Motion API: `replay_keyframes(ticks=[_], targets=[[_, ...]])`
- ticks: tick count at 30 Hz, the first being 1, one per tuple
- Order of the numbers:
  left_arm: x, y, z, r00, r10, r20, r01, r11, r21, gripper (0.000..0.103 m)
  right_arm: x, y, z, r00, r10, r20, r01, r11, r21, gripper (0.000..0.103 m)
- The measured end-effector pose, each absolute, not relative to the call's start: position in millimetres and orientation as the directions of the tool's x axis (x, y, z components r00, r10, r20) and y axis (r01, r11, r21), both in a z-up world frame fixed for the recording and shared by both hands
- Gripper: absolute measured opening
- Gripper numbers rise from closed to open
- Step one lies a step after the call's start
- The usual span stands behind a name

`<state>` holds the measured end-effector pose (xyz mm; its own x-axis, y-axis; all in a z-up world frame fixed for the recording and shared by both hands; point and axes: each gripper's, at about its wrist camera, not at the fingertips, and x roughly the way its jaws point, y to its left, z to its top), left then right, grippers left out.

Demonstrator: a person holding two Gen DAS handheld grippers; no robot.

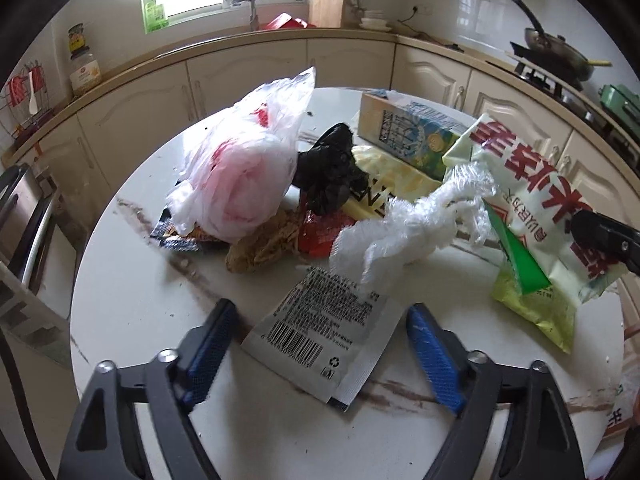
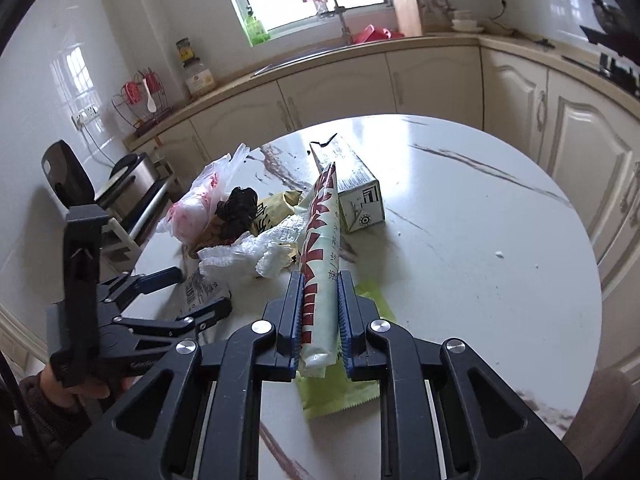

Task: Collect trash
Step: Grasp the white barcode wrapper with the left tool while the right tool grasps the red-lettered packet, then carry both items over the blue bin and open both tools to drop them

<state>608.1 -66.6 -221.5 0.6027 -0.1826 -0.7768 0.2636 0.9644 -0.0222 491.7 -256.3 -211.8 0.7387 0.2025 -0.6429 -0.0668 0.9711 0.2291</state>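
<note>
While the right gripper (image 2: 319, 320) pinches a white-and-red snack bag (image 2: 320, 248) edge-on, the left gripper (image 1: 320, 344) gapes wide around a flat barcode sachet (image 1: 320, 336) on the round table (image 1: 140, 300), its long axis running diagonally between the fingers.
</note>
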Motion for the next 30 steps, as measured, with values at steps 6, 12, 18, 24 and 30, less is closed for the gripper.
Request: replay_keyframes(ticks=[6,12,18,24,30], targets=[[597,-68,-222,0.604,-0.241,-0.759,0.338,0.941,-0.029,0.04,478,-262,-208,0.752,0.222,-0.621,-0.057,0.96,0.274,0.015],[582,-59,-219,0.604,-0.273,-0.748,0.34,0.938,-0.067,0.03,461,-262,-205,0.765,0.246,-0.595,-0.059,0.947,0.315,0.015],[557,-53,-212,0.602,-0.31,-0.736,0.325,0.937,-0.129,0.029,440,-257,-192,0.797,0.23,-0.559,-0.054,0.948,0.314,0.015],[529,-49,-190,0.632,-0.33,-0.701,0.331,0.933,-0.141,0.029,419,-250,-167,0.831,0.201,-0.518,-0.048,0.954,0.295,0.015],[496,-30,-164,0.676,-0.337,-0.656,0.326,0.934,-0.144,0.029,412,-225,-155,0.827,0.234,-0.511,-0.098,0.955,0.28,0.015]])
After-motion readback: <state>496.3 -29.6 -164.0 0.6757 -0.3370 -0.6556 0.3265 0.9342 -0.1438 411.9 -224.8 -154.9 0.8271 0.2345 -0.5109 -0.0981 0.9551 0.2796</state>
